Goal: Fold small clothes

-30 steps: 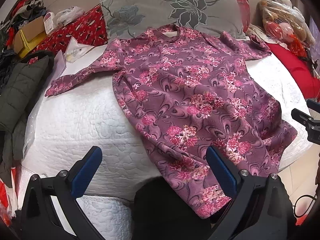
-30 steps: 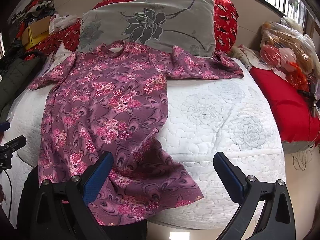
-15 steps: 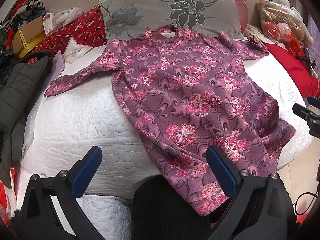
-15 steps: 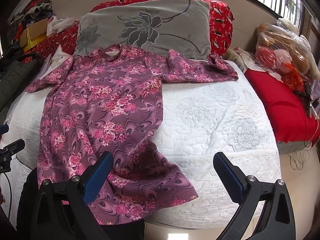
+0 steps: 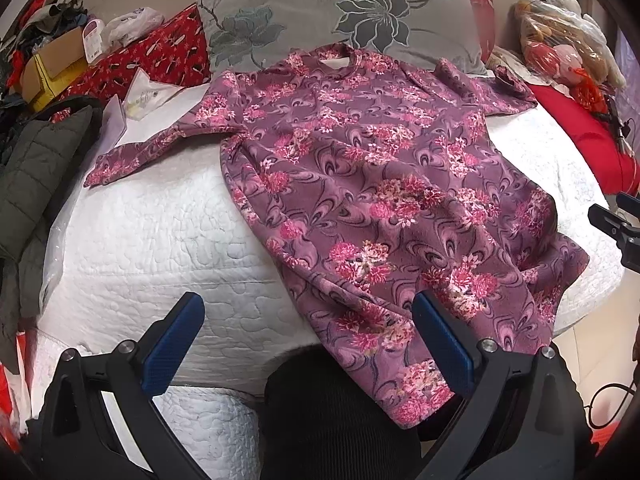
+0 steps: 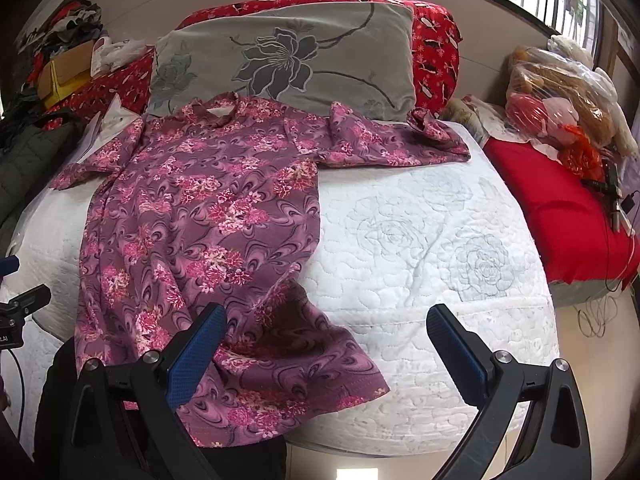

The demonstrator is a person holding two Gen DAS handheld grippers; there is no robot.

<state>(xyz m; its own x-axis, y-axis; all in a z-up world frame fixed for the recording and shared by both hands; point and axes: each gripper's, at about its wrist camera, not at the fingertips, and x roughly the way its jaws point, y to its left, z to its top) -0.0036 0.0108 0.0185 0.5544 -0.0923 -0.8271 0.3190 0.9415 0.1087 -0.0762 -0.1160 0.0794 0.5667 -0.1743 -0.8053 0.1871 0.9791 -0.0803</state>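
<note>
**Both claws open above the near edge of the bed**

My left claw [image 5: 308, 340] hangs with its blue pads spread wide and nothing between them, above the near edge of the bed [image 5: 152, 232]. My right claw [image 6: 326, 344] is just as wide apart and empty, further along the same edge; its left pad sits in front of the hem of the dress [image 6: 200, 216], though I cannot tell whether it touches the cloth.

The dress, purple with pink flowers, lies spread flat on the white quilt. Its collar is at the far edge, touching the grey pillow [image 6: 288, 60]. One sleeve [image 5: 152, 148] reaches toward the left edge of the bed; the other [image 6: 396, 144] runs along the far edge toward the right corner, a little crumpled at its end. The skirt runs down to the near edge, and its hem drapes over that edge onto something black below, which I cannot make out well. The right half of the quilt is bare.

A dark green jacket [image 5: 36, 168] lies off the left edge of the bed. A red cushion [image 6: 560, 208] sits off the right edge, with a plastic bag [image 6: 556, 92] of soft toys behind it. Red patterned bedding [image 5: 160, 56] lies behind the pillow at the far edge.
</note>
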